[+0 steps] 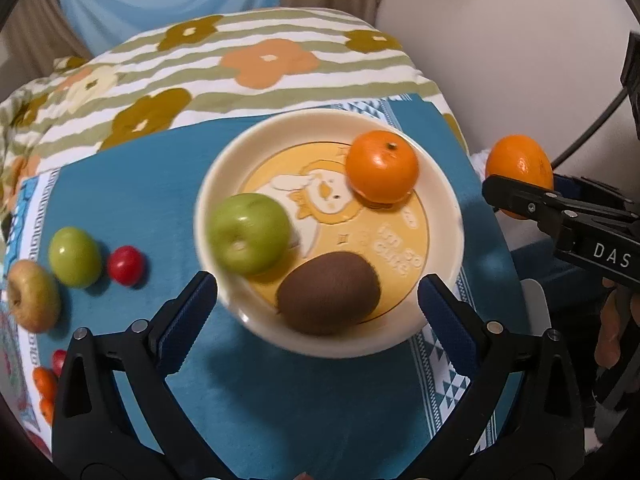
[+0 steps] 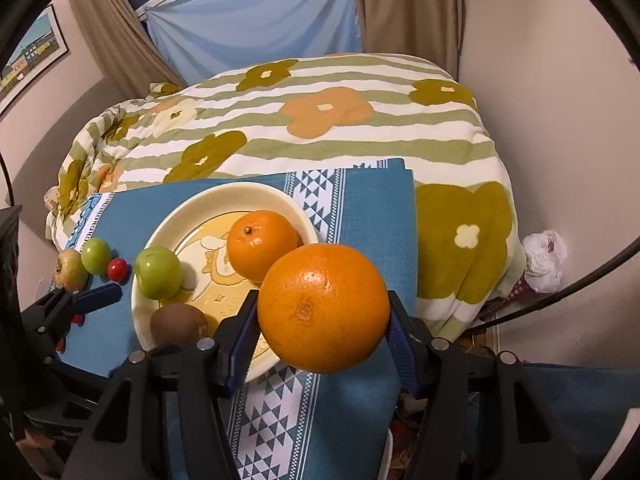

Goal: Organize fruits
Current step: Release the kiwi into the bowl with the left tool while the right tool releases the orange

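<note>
A cream bowl (image 1: 440,184) with a yellow cartoon bottom sits on a blue cloth (image 1: 132,184). In it lie a green apple (image 1: 248,234), a mandarin (image 1: 382,166) and a kiwi (image 1: 328,294). My left gripper (image 1: 318,296) is open and empty just above the bowl's near rim. My right gripper (image 2: 322,312) is shut on a large orange (image 2: 324,308) and holds it in the air right of the bowl (image 2: 240,196); the orange also shows in the left wrist view (image 1: 520,168).
Left of the bowl on the cloth lie a second green apple (image 1: 74,258), a small red fruit (image 1: 126,265) and a yellowish apple (image 1: 32,296). More small orange and red fruits (image 1: 44,380) sit at the near left. A floral quilt (image 2: 320,120) lies behind.
</note>
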A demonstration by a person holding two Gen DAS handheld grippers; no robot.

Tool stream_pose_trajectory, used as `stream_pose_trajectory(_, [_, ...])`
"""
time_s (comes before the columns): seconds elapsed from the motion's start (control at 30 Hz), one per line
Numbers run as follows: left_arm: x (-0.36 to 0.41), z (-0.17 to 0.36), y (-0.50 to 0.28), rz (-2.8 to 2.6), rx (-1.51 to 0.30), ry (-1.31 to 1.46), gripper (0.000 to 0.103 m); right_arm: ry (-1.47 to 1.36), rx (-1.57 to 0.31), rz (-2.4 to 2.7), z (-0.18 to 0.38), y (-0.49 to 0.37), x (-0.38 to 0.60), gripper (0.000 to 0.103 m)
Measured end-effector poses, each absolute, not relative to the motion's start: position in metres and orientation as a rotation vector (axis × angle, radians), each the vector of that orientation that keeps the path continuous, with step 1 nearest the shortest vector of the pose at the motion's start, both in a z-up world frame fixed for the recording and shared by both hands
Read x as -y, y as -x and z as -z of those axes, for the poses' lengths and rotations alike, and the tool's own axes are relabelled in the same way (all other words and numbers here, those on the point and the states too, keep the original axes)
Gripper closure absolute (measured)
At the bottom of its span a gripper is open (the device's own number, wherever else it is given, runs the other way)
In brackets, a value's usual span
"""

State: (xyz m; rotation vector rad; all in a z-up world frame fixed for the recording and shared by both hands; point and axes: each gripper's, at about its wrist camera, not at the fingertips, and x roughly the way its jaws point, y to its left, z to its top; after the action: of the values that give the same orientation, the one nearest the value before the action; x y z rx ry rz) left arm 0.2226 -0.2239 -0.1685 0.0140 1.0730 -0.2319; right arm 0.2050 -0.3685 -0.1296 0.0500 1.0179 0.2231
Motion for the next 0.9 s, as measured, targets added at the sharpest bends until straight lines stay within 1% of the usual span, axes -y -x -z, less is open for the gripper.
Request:
stream_pose_trajectory(0.4, [0.183, 0.154, -0.203, 0.119, -1.058, 0.030, 0.000, -0.048, -1.043, -0.323, 0.137, -0.208, 0.337, 0.048])
stream_pose_trajectory(0.63, [0.162, 0.162, -0.186, 0.052, -1.071, 0.064, 0.000, -0.018, -1.081, -0.380, 0.159, -0.212, 0.322, 0.048])
stream_pose_trajectory(0.77, [0.154, 0.167, -0.177, 0.023, -1.078, 0.088, 0.000, 0.030, -1.072, -0.394, 0.163, -0.211, 0.317, 0.048])
stream_pose_trajectory(0.9, [0.150, 0.169, -0.175, 0.004, -1.081, 0.089, 0.000, 0.019, -1.075, -0.388, 0.167, -0.213, 0.321, 0.048])
